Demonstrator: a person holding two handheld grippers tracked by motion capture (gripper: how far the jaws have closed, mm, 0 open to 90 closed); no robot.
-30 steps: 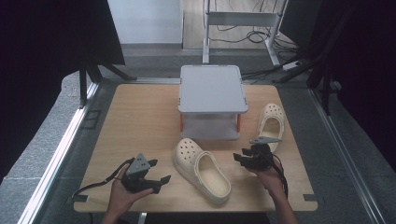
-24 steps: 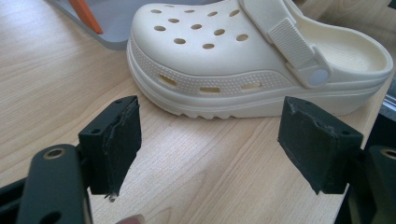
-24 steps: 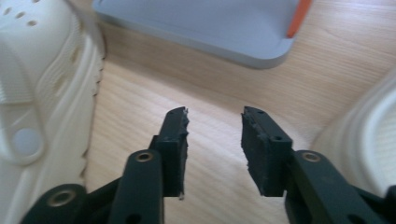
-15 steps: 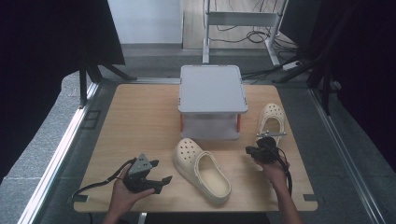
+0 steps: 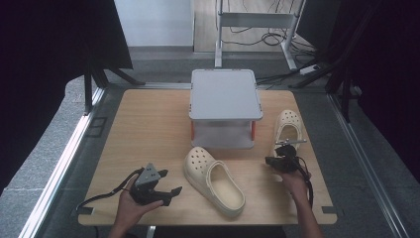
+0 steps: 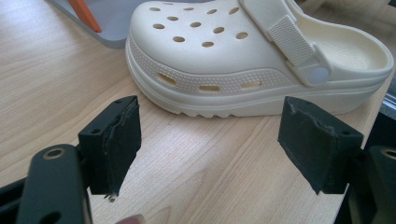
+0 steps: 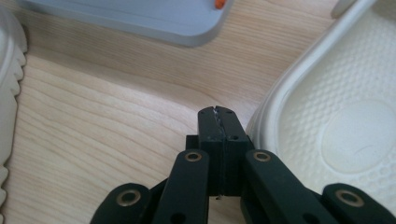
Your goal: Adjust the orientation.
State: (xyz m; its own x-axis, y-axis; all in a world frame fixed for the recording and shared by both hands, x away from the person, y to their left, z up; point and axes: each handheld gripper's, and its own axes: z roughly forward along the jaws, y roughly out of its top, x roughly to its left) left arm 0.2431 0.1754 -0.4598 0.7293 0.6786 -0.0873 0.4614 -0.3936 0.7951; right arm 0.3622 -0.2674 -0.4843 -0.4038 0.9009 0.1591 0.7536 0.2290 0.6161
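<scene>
Two cream clogs lie on the wooden table. One clog lies at the front middle, toe toward the grey stand. The other clog lies at the right, toe away from me. My left gripper rests open on the table left of the front clog, jaws wide, nothing between them. My right gripper sits just beside the heel rim of the right clog. Its jaws have just been closing and now stand shut, pad against pad, with nothing between them.
A grey two-level stand with orange posts stands at the back middle of the table. Its lower edge lies just behind the front clog's toe. Black curtains and a metal frame surround the table.
My right gripper has shifted a little to the right, nearer the right clog's heel, and its jaws have closed. The left hand and both clogs have kept still.
</scene>
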